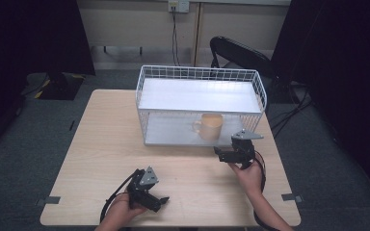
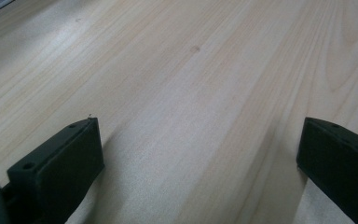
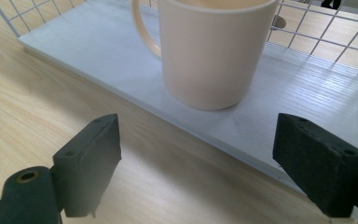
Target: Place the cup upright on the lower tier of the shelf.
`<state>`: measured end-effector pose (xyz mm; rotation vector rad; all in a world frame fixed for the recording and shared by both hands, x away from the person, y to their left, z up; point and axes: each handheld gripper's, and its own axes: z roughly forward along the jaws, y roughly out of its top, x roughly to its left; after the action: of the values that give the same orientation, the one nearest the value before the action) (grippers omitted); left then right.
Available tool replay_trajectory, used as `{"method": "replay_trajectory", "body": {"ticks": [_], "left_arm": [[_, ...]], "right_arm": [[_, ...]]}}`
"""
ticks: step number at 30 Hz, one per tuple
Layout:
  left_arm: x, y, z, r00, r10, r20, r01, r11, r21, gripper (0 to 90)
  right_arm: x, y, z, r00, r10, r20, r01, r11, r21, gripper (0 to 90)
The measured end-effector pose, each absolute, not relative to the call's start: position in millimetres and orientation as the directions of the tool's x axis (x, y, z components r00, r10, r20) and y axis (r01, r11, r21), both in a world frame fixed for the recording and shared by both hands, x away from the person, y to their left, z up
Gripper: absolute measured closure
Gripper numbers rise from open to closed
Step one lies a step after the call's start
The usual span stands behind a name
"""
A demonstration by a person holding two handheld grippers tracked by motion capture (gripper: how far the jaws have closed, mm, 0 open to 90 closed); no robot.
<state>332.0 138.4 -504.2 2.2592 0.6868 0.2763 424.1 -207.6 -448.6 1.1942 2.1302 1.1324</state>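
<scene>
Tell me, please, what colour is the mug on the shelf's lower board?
The mug is pale peach-cream, clearest in the right gripper view.

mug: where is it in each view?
High view: mug right of centre, on the wire rack's lower shelf.
Left gripper view: not in it, bare tabletop.
Right gripper view: top centre, beyond the open jaws.
Shared landmark: the wooden tabletop.

1. The left black hand-held gripper (image 1: pixel 161 199) carries a grey three-cornered plate and a looping black cable.
2. The right black hand-held gripper (image 1: pixel 220 153) has blocky matte jaws with small screw holes.
</scene>
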Motion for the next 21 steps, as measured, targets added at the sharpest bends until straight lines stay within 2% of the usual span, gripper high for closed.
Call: {"method": "replay_trajectory", "body": {"ticks": [21], "left_arm": [[332.0, 138.4, -504.2, 0.833, 0.553, -0.009, 0.392, -0.578, 0.715, 0.0]], "right_arm": [[402.4, -226.9, -453.5, -0.569, 0.822, 0.014, 0.484, 0.321, 0.814, 15.2]]}}
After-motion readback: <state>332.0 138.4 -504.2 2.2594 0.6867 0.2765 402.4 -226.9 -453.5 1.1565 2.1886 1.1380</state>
